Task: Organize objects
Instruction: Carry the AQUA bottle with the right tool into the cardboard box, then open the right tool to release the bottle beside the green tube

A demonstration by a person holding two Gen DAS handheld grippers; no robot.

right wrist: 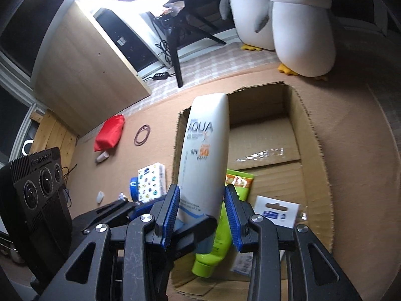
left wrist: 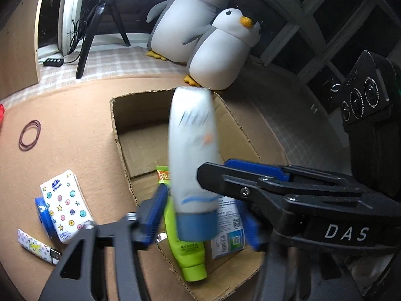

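Note:
A white sunscreen tube [right wrist: 205, 150] with a blue cap [left wrist: 196, 225] stands cap-down above an open cardboard box [right wrist: 313, 150]. My right gripper [right wrist: 203, 215] is shut on its lower body, both blue pads pressing its sides. In the left wrist view the right gripper [left wrist: 215, 169] reaches in from the right. My left gripper [left wrist: 201, 222] is open around the cap end, its pads [left wrist: 153, 215] standing clear of the tube on both sides. In the box [left wrist: 120, 125] lie a green tube [left wrist: 190, 258], a carded pack [left wrist: 228, 235] and a green sachet [left wrist: 163, 173].
Left of the box on the brown mat lie a tissue pack [left wrist: 65, 205], a blue lid [left wrist: 42, 215], a patterned lighter [left wrist: 37, 247], rubber bands [left wrist: 30, 135] and a red pouch [right wrist: 110, 133]. Two plush penguins [left wrist: 220, 50] and a tripod [left wrist: 87, 37] stand behind.

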